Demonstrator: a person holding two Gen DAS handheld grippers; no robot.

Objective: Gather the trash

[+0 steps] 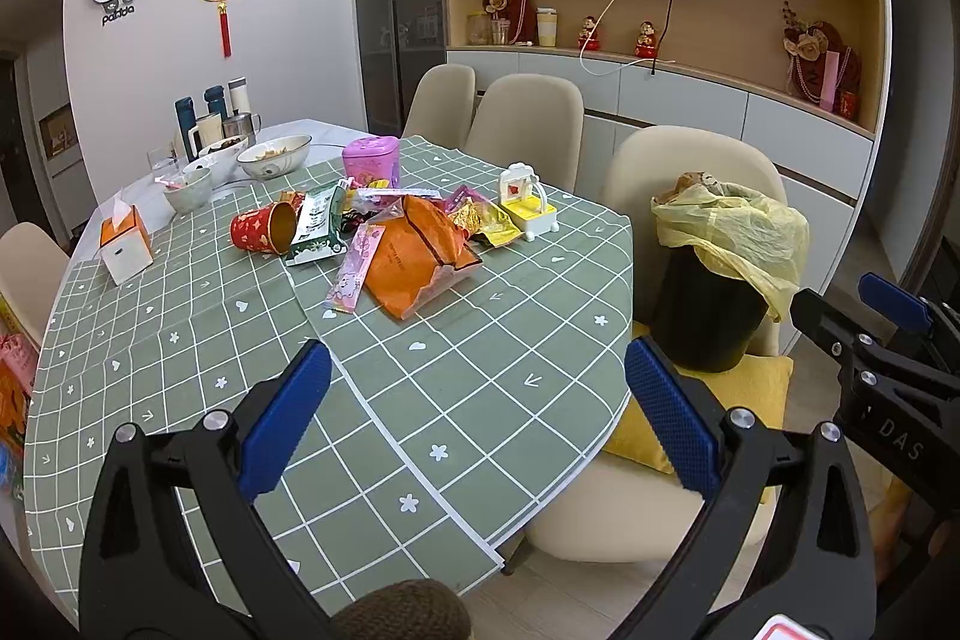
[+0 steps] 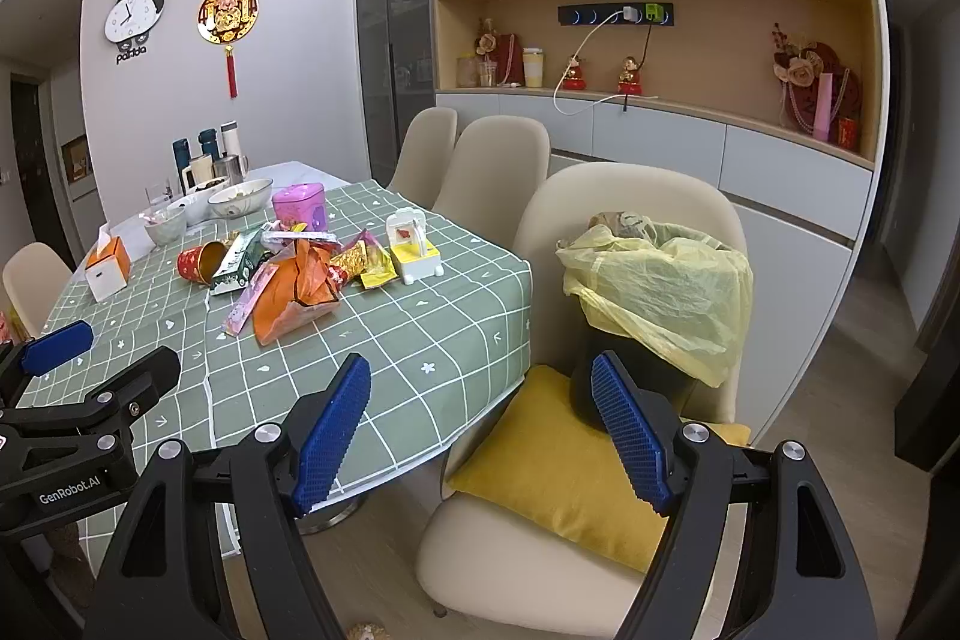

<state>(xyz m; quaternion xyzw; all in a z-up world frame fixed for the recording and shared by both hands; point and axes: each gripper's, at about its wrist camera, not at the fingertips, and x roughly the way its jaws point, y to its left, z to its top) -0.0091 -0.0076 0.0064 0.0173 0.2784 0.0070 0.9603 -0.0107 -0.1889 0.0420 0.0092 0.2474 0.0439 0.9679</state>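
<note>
A heap of trash lies mid-table: an orange bag [image 1: 414, 256], a tipped red paper cup [image 1: 261, 229], a green carton [image 1: 315, 226], a pink wrapper [image 1: 354, 274] and gold and yellow wrappers [image 1: 480, 220]. A black bin with a yellow liner [image 1: 720, 244] stands on a chair to the right of the table. My left gripper [image 1: 477, 358] hangs open over the table's near edge, well short of the heap. My right gripper [image 2: 480, 364] is open too, between the table corner and the bin [image 2: 660, 292]. In that view the orange bag [image 2: 294, 298] lies far left.
A green checked cloth [image 1: 420, 400] covers the table. A tissue box [image 1: 123, 244], bowls [image 1: 273, 157], flasks, a pink tin [image 1: 372, 160] and a white-and-yellow toy [image 1: 528, 208] stand around the heap. Beige chairs line the right side; a yellow cushion [image 2: 558, 466] lies under the bin.
</note>
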